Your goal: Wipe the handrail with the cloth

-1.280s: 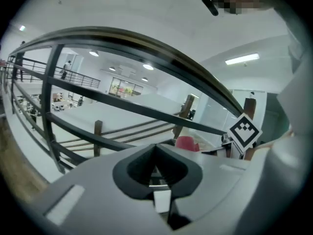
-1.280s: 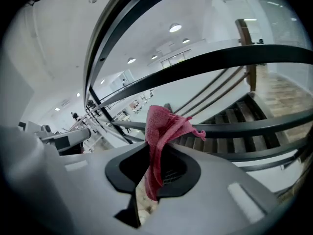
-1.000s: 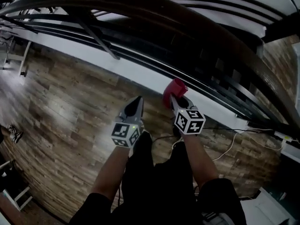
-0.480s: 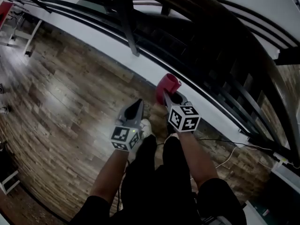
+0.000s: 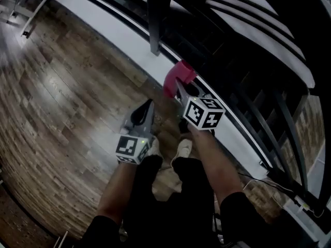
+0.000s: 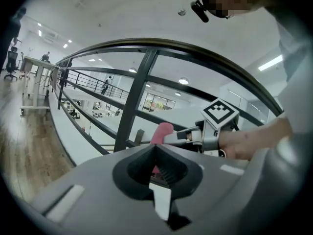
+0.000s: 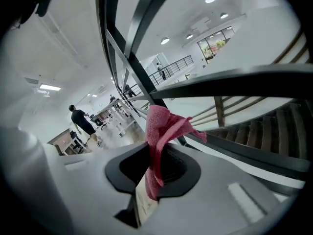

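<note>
A pink-red cloth (image 5: 176,75) (image 7: 163,127) hangs crumpled from my right gripper (image 5: 178,85) (image 7: 155,148), which is shut on it. The cloth is held up beside the dark railing, just right of an upright post (image 5: 154,14). The dark curved handrail (image 6: 205,57) arches above both grippers in the left gripper view, where the cloth (image 6: 161,131) shows as well. Lower and to the left, over the floor, my left gripper (image 5: 149,105) (image 6: 156,147) is shut with nothing in it. In no view can I see the cloth touching the rail.
A white ledge (image 5: 116,32) runs under the railing bars along the wood-look floor (image 5: 57,107). The person's legs and shoes (image 5: 182,150) are below the grippers. A cable (image 5: 258,182) lies at the lower right. A person (image 7: 80,120) and desks stand far off.
The view has swung toward the railing, and the post now stands just left of the cloth. My right gripper with the cloth has risen closer to the bars. The left gripper stays low.
</note>
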Motion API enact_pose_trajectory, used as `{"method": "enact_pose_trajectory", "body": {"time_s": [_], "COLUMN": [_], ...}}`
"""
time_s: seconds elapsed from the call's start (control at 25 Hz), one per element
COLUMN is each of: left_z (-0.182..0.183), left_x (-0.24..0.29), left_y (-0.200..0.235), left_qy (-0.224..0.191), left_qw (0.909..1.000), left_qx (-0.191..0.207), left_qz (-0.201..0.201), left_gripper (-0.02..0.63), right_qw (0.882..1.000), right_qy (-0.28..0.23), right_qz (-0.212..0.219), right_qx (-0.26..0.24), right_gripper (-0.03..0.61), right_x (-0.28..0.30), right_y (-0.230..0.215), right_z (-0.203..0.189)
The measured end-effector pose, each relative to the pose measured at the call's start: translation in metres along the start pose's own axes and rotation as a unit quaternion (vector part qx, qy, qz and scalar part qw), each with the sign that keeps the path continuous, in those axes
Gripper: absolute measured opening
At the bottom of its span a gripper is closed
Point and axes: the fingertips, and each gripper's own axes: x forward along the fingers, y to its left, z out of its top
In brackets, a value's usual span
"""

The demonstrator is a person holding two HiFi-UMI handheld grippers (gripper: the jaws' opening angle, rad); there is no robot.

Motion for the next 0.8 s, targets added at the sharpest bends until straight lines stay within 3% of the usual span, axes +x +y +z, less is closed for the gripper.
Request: {"method": "enact_pose_trajectory", "body": {"time_s": [0.16,0.28,0.44,0.52,0.6,0.72,0.8], "left_z": [-0.027,-0.048,-0.059,-0.068,-0.072,-0.072,-0.072], "left_x": [0.037,0.064,0.098,0.112,0.126,0.133,0.128], "left_y": [0.022,0.039,0.061,0.073,0.082,0.089,0.09], "left_qy": [-0.047,-0.065,-0.116,-0.128,-0.128,-0.131,-0.138], "left_qw": [0.9984,0.9977,0.9928,0.9914,0.9913,0.9913,0.9902], "left_qx": [0.031,0.018,0.029,0.026,0.03,0.007,-0.017], "left_qz": [-0.005,-0.003,-0.006,-0.003,-0.006,-0.01,-0.01], "left_gripper": [0.0,0.0,0.0,0.0,0.0,0.0,0.0], "right_qw": [0.998,0.991,0.964,0.939,0.902,0.837,0.78], "right_qy": [-0.026,-0.046,-0.079,-0.099,-0.123,-0.132,-0.121], "right_qz": [0.022,0.029,0.022,0.003,-0.02,-0.075,-0.125], "right_qx": [-0.052,-0.123,-0.254,-0.33,-0.412,-0.526,-0.601], "right_gripper": [0.044,0.046,0.044,0.044,0.044,0.044,0.045], "right_x": [0.062,0.095,0.12,0.128,0.13,0.14,0.157], "right_y": [-0.024,-0.032,-0.027,-0.022,-0.011,-0.006,-0.015], "right_z": [0.012,0.019,0.042,0.054,0.066,0.075,0.075]}}
